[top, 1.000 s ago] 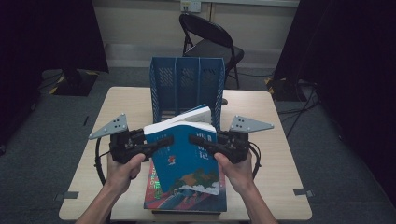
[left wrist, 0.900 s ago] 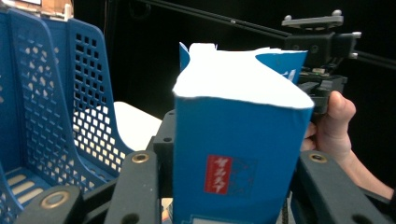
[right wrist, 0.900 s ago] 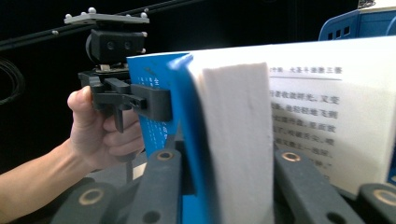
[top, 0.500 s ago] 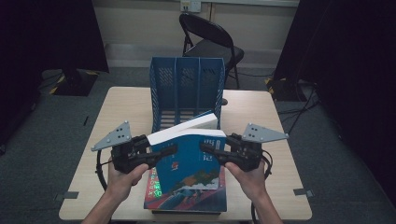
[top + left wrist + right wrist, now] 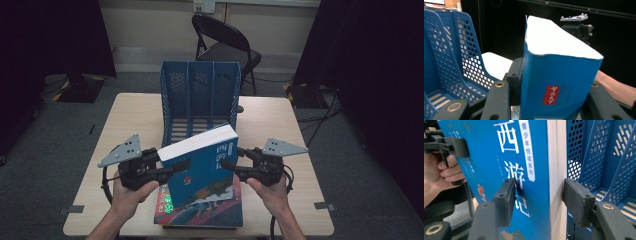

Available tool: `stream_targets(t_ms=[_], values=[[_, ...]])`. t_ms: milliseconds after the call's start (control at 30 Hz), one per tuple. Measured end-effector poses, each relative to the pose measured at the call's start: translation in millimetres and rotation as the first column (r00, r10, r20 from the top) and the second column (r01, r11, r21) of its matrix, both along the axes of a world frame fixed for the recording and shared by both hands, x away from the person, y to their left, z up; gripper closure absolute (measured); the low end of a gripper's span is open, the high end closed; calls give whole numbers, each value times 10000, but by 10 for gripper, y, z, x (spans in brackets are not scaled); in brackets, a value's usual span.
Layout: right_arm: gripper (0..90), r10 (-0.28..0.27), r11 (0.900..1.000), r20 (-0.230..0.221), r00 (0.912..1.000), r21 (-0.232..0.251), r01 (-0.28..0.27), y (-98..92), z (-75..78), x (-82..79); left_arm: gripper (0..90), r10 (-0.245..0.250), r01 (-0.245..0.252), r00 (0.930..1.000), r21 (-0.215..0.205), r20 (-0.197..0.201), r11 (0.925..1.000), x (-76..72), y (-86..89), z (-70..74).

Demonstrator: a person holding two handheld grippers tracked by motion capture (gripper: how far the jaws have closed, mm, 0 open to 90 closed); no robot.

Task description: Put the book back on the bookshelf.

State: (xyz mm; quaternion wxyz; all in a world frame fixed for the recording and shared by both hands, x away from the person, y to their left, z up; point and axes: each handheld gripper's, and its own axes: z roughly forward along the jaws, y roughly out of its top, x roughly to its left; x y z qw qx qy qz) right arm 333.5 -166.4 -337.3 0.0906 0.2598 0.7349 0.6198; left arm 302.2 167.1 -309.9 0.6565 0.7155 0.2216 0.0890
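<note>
Room dim, corners of the high view falling to near black; light from overhead lands on the tabletop [image 5: 280,125], evenly lit, shadows soft. The high view is soft and slightly grainy. Left gripper view: page edges of the blue book [image 5: 556,42] blown out white against a black background. Right gripper view: near jaws slightly soft, cover print sharp.

The book [image 5: 207,167] you held had a glossy blue paper cover and a matt white page edge. Your grippers' jaws were matt black plastic with brass-looking rivets. The file rack [image 5: 200,92] at the tabletop's far edge was perforated blue plastic with a slight sheen. The tabletop [image 5: 135,115] looked like smooth pale wood laminate.
</note>
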Motion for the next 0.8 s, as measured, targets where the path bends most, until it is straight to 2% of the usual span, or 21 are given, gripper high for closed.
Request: stream_targets(t_ms=[100,133,233,300,467,533,733,800], values=[[448,-37,10000,-72,10000,-88,36,7,14,4,582,-57,56,10000,-142,-68,9999,28,0,-38],[449,-85,9999,-49,10000,-127,85,12,17,-2,581,-46,42,9999,-353,-122,9994,39,-5,-62],[454,-136,9998,-84,9999,-166,134,13,20,-2,579,-29,27,10000,-467,-42,9989,40,-18,-105],[453,-124,9998,-103,9999,-164,122,13,24,-5,579,-64,65,10000,-341,7,9994,39,-29,-109],[454,-118,9999,-139,9998,-38,118,8,14,1,579,217,-218,9998,79,39,9997,47,-104,-170],[453,-298,9995,-58,9995,52,298,32,-6,-4,581,530,-531,9984,67,183,9986,36,-116,-192],[458,-272,9996,-211,9994,43,273,29,3,18,588,393,-393,9992,0,69,9992,63,-120,-207],[461,-298,9996,-213,9993,18,299,33,7,16,585,314,-314,9995,-139,-48,9994,76,-118,-219]])
